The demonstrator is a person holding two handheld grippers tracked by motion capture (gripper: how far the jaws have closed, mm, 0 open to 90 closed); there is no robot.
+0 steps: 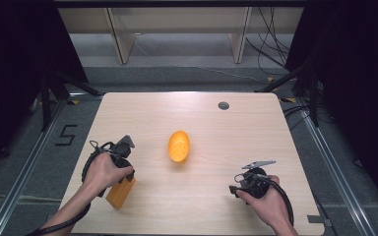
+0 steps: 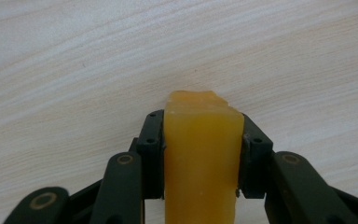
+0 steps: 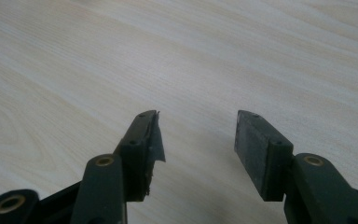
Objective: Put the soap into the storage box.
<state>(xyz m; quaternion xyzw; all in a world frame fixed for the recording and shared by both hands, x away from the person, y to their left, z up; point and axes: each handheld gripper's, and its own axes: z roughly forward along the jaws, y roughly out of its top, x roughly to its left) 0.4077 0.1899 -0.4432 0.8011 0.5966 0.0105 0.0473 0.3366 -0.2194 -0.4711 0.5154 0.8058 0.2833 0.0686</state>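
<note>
Holding an orange block (image 2: 201, 154) between its jaws, the left hand-held gripper (image 2: 201, 140) sits at about 8 o'clock on the tabletop (image 1: 216, 196); the block's lower end touches the wood. Right hand-held gripper (image 3: 198, 135), at 4 o'clock: jaws wide apart, nothing between. Orange perforated oval piece (image 1: 179, 146) lies near tabletop centre, well apart from both.

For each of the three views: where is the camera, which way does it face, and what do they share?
High view: above the near edge, looking forward and down at the table; both forearms enter from below.
Left gripper view: on the left gripper, facing down; jaws clamp the orange block.
Right gripper view: on the right gripper, facing the tabletop; jaws open.
Shared: block in the high and left gripper views.
</note>
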